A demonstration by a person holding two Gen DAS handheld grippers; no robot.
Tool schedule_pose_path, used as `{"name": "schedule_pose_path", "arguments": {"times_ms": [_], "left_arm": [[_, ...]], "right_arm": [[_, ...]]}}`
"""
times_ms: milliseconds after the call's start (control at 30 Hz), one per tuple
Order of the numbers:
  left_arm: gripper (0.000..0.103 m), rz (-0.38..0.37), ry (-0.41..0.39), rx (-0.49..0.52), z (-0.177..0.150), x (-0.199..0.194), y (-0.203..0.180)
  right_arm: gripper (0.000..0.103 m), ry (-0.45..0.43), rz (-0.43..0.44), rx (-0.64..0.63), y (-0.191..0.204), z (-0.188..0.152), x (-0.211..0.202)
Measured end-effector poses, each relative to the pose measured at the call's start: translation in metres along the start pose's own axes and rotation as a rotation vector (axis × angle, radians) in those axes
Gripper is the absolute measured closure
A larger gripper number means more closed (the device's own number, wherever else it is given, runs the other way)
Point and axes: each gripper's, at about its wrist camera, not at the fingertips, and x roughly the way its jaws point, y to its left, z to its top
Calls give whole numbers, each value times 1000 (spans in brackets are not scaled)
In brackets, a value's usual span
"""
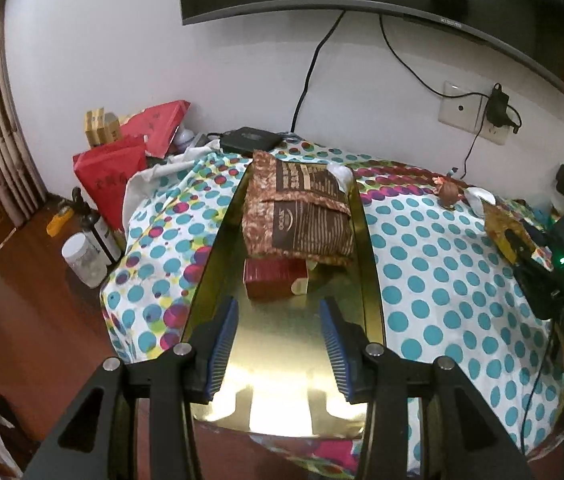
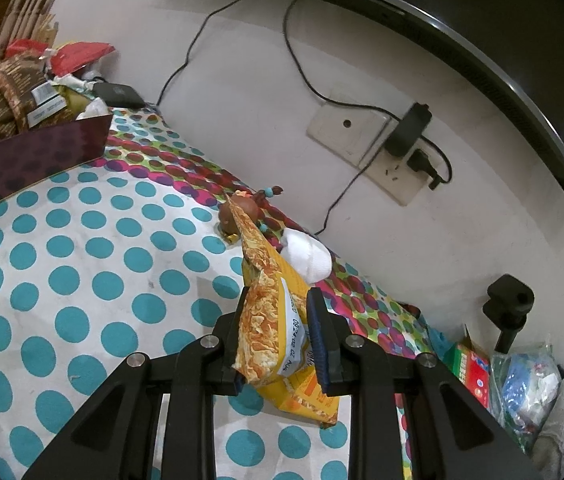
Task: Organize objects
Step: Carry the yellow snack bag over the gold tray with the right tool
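Dotted tablecloth (image 2: 62,248); only right wrist view shows right gripper (image 2: 278,344) pinching snack packet (image 2: 270,320).

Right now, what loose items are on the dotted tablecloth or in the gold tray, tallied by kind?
Snack packets: 2 (brown patterned packet in gold tray; yellow-orange packet gripped in the right gripper)
Red boxes: 1
Brown round figurines: 1
White socks: 1
Total: 5
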Motion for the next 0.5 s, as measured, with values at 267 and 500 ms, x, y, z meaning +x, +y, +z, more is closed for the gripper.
{"name": "schedule_pose_path", "arguments": {"times_ms": [267, 500], "left_arm": [[60, 12, -55, -3, -12, -26, 17], [60, -18, -79, -14, -18, -31, 23]], "right_arm": [[80, -3, -13, -97, 20, -3, -9], [83, -41, -18, -99, 19, -1, -43]]}}
